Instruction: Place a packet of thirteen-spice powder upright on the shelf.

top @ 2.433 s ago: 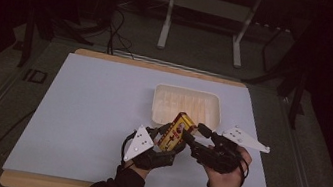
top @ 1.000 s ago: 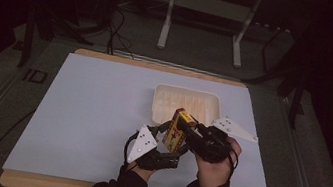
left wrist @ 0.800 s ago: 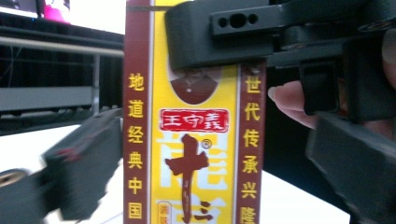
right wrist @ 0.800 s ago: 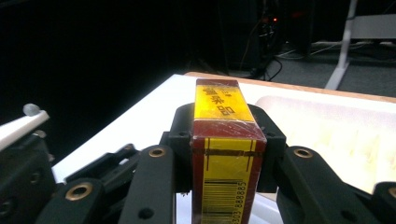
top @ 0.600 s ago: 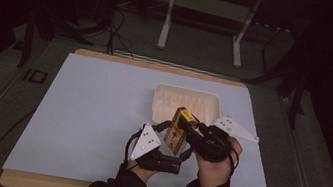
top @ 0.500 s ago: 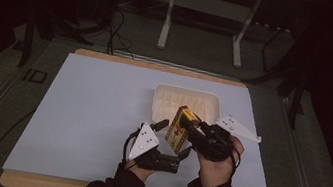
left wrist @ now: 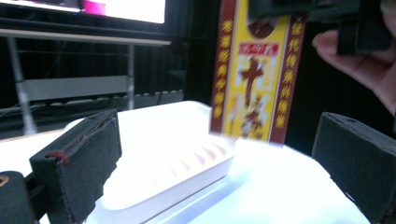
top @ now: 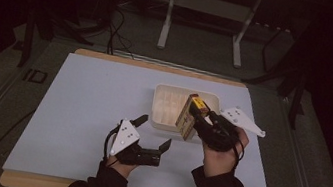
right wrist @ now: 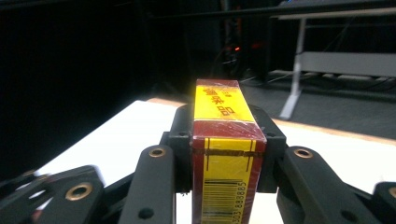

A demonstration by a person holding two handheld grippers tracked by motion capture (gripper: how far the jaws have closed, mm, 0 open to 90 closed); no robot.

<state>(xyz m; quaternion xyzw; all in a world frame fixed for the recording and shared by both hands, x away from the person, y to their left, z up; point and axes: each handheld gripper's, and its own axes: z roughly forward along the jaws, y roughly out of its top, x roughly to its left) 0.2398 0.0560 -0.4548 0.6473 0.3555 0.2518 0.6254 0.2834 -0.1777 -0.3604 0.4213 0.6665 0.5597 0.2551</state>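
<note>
Box (top: 192,117) of red-and-yellow printed card, wrapped in glossy film, stands upright over the tray's (top: 162,121) near right corner, pinched in my right tongs (top: 200,121). My left tongs (top: 152,133), at eight o'clock from it, have just been opening, now spread and empty. Handover looks done; setting it into the ribbed white tray remains.

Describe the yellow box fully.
The box is a slim yellow carton with dark red borders, red characters on its broad face and a barcode on a narrow side, wrapped in shiny film. It stands upright, slightly tilted, clamped between the jaws of the right gripper, at the near edge of the white tray. Whether it touches the tray is unclear.
</note>
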